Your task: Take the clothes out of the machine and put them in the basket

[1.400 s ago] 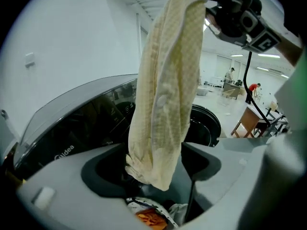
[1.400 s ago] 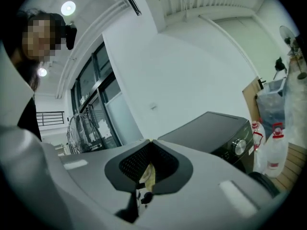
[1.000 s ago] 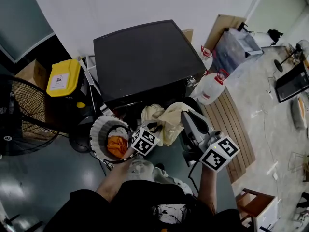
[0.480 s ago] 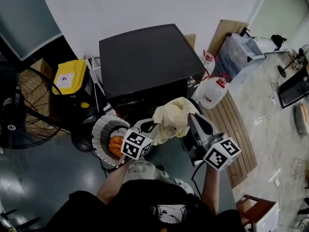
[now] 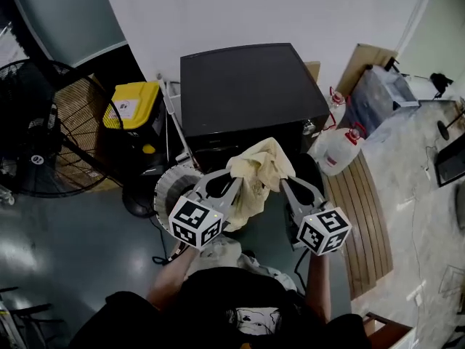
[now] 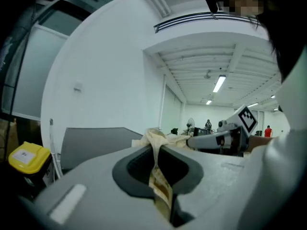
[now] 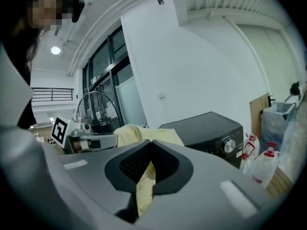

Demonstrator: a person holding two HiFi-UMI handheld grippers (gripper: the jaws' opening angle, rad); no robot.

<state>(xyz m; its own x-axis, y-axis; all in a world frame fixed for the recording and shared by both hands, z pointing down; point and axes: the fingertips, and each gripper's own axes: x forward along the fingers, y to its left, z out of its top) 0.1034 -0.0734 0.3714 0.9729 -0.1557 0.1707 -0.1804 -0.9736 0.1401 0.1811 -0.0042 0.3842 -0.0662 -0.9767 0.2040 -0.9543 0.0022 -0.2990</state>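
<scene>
A pale yellow cloth (image 5: 256,179) hangs in the air in front of the black washing machine (image 5: 249,91), held up by both grippers. My left gripper (image 5: 234,179) is shut on its left part, and the fabric (image 6: 158,176) shows pinched between the jaws in the left gripper view. My right gripper (image 5: 282,182) is shut on its right part, with the cloth (image 7: 145,181) caught between the jaws. The white slatted basket (image 5: 168,193) stands on the floor at the lower left of the machine, mostly hidden behind the left gripper.
A yellow-lidded container (image 5: 133,105) and a large black fan (image 5: 43,129) stand left of the machine. Plastic jugs (image 5: 339,150), a clear storage box (image 5: 378,93) and a wooden slatted board (image 5: 363,217) lie to the right. The person's legs fill the bottom.
Both grippers have risen with the yellow cloth, lifting it from the machine's front up into the air. The head view has shifted, so the basket's orange garment is now hidden.
</scene>
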